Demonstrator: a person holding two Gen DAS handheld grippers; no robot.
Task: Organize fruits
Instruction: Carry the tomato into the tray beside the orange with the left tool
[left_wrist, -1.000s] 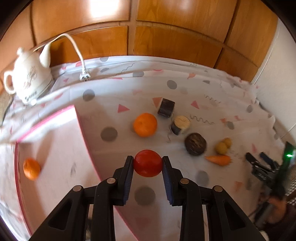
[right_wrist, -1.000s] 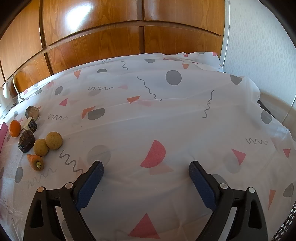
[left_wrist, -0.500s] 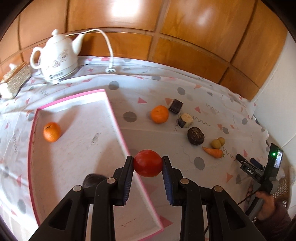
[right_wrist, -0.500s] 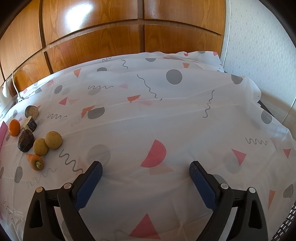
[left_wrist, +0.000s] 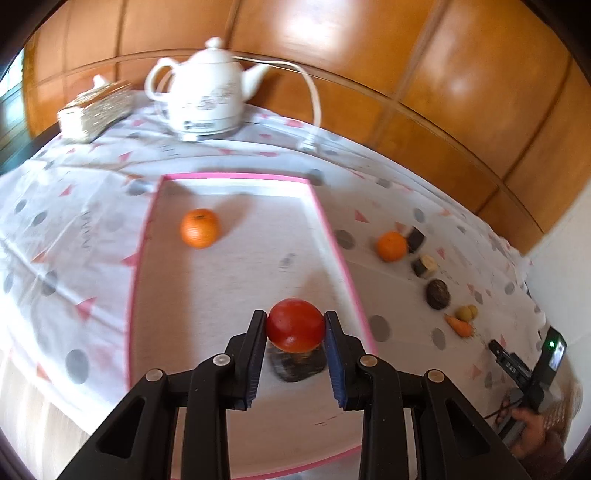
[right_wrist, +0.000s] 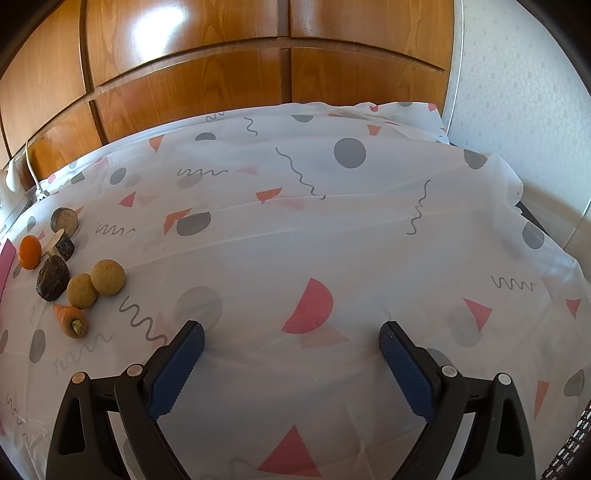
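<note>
My left gripper (left_wrist: 295, 332) is shut on a red tomato (left_wrist: 294, 325) and holds it above the near right part of a pink-rimmed white tray (left_wrist: 147, 236). An orange (left_wrist: 200, 227) lies in the tray's far left part. A dark object (left_wrist: 295, 363) sits in the tray under the tomato. A second orange (left_wrist: 391, 245) lies on the cloth right of the tray and shows in the right wrist view (right_wrist: 30, 252). My right gripper (right_wrist: 291, 343) is open and empty over bare cloth.
Beside the loose orange lie wood-like chunks (left_wrist: 424, 266), a dark round lump (right_wrist: 53, 277), two yellow-brown balls (right_wrist: 108, 277) and a carrot (right_wrist: 71, 320). A white teapot (left_wrist: 207, 99) with cord and a woven box (left_wrist: 94, 110) stand at the back. Wood panelling lies behind.
My left gripper has swung left with the tomato, from over the tray's right rim to over the tray. The right gripper has stayed put.
</note>
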